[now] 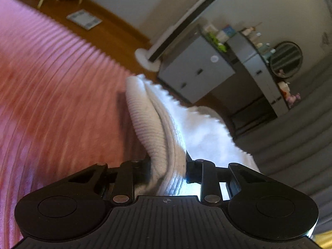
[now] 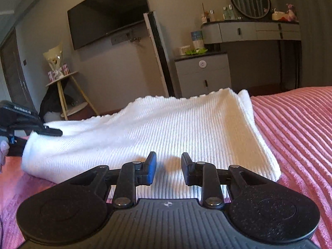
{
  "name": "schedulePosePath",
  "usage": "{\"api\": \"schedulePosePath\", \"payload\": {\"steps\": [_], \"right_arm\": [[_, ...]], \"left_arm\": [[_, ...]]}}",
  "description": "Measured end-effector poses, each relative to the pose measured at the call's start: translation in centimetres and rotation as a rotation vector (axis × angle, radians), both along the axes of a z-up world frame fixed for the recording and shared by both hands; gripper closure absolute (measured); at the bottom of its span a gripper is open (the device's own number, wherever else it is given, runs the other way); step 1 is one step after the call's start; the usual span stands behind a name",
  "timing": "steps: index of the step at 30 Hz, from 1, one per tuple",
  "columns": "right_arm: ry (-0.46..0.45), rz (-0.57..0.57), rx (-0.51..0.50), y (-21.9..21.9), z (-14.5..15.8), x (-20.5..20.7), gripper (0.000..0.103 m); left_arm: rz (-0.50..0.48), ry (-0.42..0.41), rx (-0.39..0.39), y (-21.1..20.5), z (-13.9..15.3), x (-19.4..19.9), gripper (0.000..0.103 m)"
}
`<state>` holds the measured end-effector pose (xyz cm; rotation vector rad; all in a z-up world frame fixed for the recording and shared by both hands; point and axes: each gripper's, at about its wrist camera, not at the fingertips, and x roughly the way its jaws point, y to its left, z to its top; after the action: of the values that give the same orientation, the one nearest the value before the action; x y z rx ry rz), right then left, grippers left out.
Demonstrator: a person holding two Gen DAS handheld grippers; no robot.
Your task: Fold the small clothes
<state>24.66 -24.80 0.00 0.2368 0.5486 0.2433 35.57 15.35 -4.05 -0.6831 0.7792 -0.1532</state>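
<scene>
White ribbed knit garment lies folded on pink corduroy bedspread. Left gripper is clamped on a bunched edge of the knit, fabric pinched between its fingers, at the garment's left end in the right wrist view. Right gripper hovers over the near edge, fingers apart, holding nothing.

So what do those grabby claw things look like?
Both are matte black plastic. Each has two round discs, a ribbed middle plate with a tiny crosshair mark, and silver rivets on jointed links. The right claw has dark fingers with blue pads. In the right view, white lettering, too blurry to read, marks the left claw, beside a fingernail of the person's hand.
</scene>
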Motion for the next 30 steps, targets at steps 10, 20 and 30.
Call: {"api": "schedulePosePath", "payload": {"steps": [10, 20, 30], "right_arm": [[0.083, 0.111, 0.032, 1.0, -0.9, 0.6, 0.082], [0.095, -0.14, 0.378, -7.6, -0.5, 0.9, 0.081], [0.113, -0.268, 0.517, -12.0, -2.2, 0.8, 0.079]], "left_arm": [[-0.093, -0.069, 0.163, -6.6, 5.4, 0.2, 0.073], [-0.236, -0.154, 0.391, -19.4, 7.8, 0.4, 0.072], [-0.391, -0.127, 0.497, -30.7, 0.7, 0.6, 0.048]]}}
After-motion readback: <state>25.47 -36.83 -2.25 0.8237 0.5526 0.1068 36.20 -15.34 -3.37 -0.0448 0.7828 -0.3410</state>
